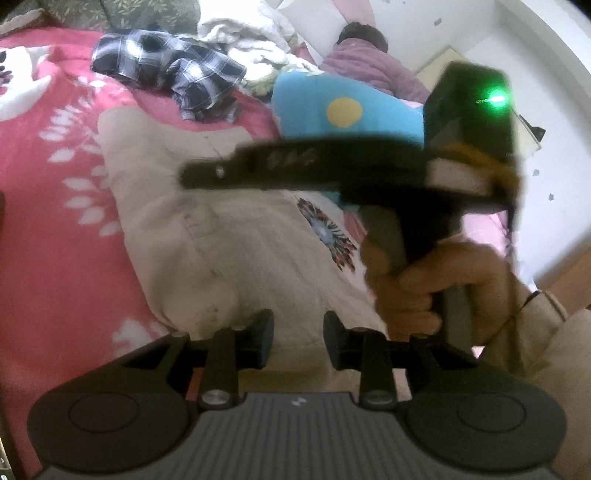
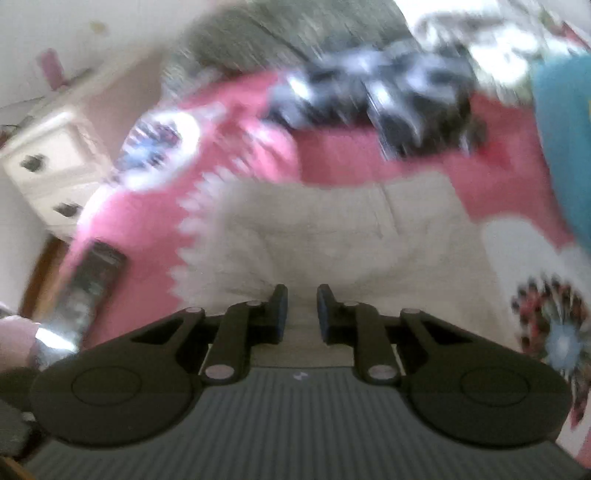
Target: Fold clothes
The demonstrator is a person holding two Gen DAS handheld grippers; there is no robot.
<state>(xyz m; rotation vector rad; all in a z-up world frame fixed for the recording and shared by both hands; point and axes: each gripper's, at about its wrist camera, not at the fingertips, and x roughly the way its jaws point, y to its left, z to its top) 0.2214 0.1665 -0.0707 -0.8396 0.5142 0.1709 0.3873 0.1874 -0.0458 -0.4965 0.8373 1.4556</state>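
A cream garment with a colourful round print lies spread on the pink bed cover. My left gripper is low over the garment's near edge. Its pads stand apart, and the cloth shows in the gap without being pinched. My right gripper, held by a hand, crosses above the garment's middle. Its jaws are narrowly apart with only cream cloth seen beyond them. The right wrist view is blurred.
A crumpled black-and-white plaid garment lies further back on the bed. Beside it are a blue item with a yellow circle and white towels. A person in purple lies behind. White drawers stand beside the bed.
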